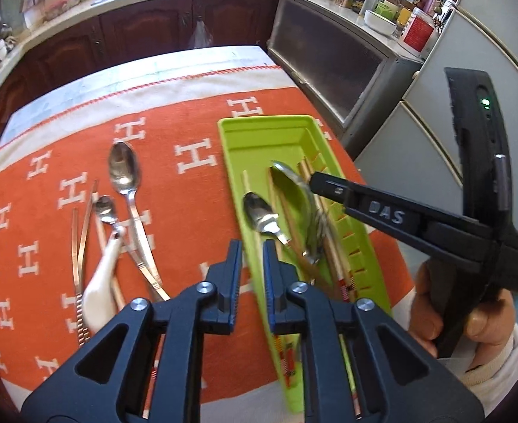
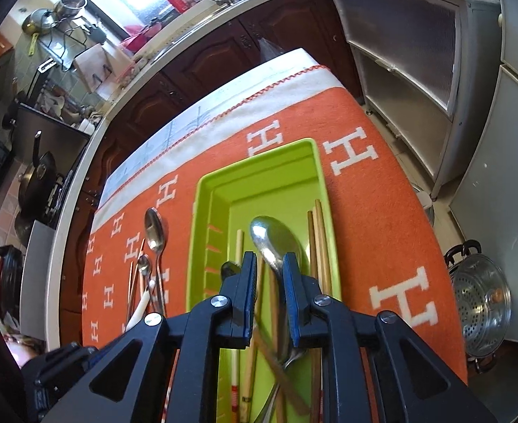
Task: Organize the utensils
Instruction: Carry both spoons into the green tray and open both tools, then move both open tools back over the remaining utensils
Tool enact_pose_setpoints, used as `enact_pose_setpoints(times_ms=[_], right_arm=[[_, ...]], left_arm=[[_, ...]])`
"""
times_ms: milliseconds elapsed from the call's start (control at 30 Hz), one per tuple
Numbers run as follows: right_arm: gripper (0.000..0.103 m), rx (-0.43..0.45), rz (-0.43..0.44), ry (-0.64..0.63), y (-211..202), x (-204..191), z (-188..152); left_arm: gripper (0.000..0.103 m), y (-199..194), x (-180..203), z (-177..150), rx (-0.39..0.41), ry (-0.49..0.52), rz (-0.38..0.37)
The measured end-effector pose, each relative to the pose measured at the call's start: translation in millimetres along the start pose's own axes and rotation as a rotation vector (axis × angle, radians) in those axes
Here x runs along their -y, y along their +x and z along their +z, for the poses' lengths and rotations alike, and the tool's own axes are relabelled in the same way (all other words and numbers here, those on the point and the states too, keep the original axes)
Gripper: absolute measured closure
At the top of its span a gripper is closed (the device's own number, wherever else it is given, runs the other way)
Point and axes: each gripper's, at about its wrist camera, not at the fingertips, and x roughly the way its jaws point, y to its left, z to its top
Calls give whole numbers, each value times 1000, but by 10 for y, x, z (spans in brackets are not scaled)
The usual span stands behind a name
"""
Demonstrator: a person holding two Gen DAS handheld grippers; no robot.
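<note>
A lime green utensil tray (image 1: 259,134) (image 2: 259,176) lies on the orange cloth. It holds chopsticks (image 1: 333,246) (image 2: 320,243), a small steel spoon (image 1: 259,213) and a large steel spoon (image 1: 296,190) (image 2: 276,238). My right gripper (image 2: 268,264) (image 1: 311,183) is open over the tray, its fingers either side of the large spoon, which looks motion-blurred. My left gripper (image 1: 252,250) is open and empty above the tray's left rim. On the cloth left of the tray lie a large spoon (image 1: 125,169) (image 2: 154,227), a small white-handled spoon (image 1: 104,208) (image 2: 144,266) and metal chopsticks (image 1: 79,239).
The table is covered by an orange cloth with white H marks (image 1: 195,155) (image 2: 364,194). Dark kitchen cabinets (image 1: 146,24) stand beyond it and a grey cabinet (image 1: 333,60) at the right. A steel steamer pot (image 2: 477,303) sits on the floor at the right.
</note>
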Motion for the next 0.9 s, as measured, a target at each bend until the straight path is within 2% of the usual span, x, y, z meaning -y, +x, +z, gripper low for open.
enact_pose_setpoints(times_ms=[133,533,900], right_arm=[[88,5,9,-20,-161,-86,-199],[88,-19,60,-122,-555,-599,-724],[88,-39,106,-224,-729,-1245,-873]], left_arm=[[79,-173,-167,-134,0,-23,26],[78,-747,-831,-506,48,-124,126],[78,-1119,-1275,-662,85,-170,190]])
